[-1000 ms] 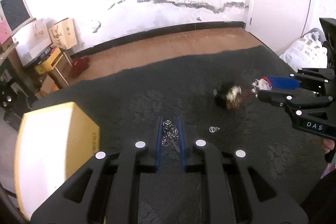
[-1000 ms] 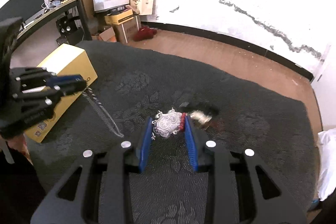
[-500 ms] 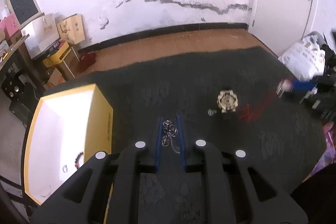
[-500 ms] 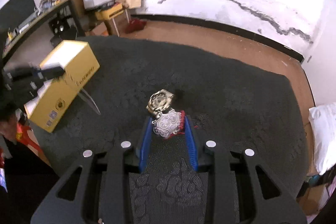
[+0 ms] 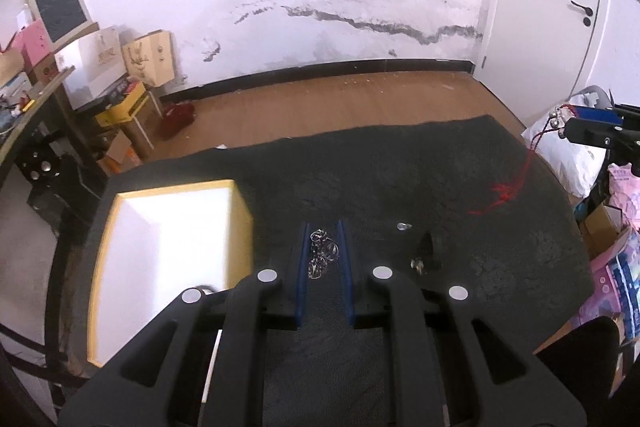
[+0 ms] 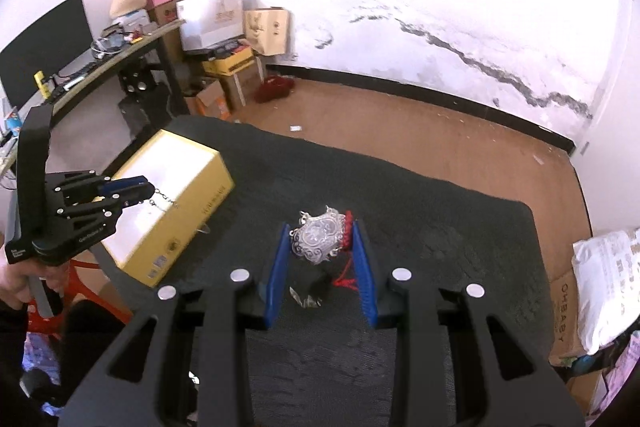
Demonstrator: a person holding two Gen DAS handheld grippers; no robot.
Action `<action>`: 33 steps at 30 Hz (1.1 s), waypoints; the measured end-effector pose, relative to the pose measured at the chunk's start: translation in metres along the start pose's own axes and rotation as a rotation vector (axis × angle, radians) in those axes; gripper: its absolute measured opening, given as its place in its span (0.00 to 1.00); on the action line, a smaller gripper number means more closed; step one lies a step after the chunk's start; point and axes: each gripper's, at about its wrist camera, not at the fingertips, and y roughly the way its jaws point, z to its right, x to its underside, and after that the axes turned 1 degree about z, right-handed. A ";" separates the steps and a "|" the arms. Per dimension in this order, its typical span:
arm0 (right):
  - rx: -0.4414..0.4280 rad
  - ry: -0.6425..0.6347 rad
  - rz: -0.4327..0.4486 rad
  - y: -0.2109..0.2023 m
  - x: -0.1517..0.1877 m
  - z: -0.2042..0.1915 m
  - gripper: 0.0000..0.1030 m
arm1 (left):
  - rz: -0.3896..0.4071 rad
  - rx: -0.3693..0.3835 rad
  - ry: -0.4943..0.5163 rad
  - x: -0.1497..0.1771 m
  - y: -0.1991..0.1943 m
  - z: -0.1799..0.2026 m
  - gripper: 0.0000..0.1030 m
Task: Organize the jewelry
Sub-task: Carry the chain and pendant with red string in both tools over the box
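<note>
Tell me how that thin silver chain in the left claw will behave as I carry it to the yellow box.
Probably floppy: the silver chain bunches in loose loops between the left claw pads, and the right wrist view shows it dangling. Likely light and prone to swing. It may snag on the yellow box rim, so lower it slowly.

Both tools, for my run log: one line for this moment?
left tool: shut on chain | right tool: shut on silver pendant | yellow box: open
</note>
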 end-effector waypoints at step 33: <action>-0.285 -0.331 -0.171 0.163 -0.096 -0.341 0.30 | -0.077 -0.254 -0.291 0.075 -0.070 -0.270 0.13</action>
